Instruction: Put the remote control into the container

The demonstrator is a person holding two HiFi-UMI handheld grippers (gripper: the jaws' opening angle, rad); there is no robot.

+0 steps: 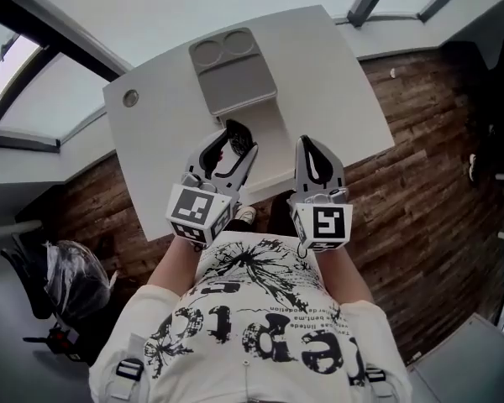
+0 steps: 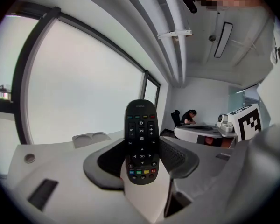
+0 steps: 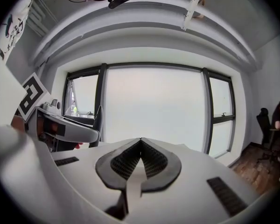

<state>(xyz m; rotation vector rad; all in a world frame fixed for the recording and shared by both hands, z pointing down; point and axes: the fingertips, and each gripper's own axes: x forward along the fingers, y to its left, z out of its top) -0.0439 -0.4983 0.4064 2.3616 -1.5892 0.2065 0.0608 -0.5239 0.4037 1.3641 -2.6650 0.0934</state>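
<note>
Carrying step: my left claw (image 1: 238, 141) pinches the remote control (image 2: 141, 141) upright at lower centre; my right claw (image 1: 316, 154) is closed, empty. Next, I'd reach up-frame to the container (image 1: 235, 78).

A white table (image 1: 336, 82) stands on a dark wood-plank floor (image 1: 428, 191) beside large bright windows (image 3: 154, 106).

White table (image 1: 336, 82); wood floor (image 1: 428, 183); seated person (image 2: 189, 117) far off.
</note>
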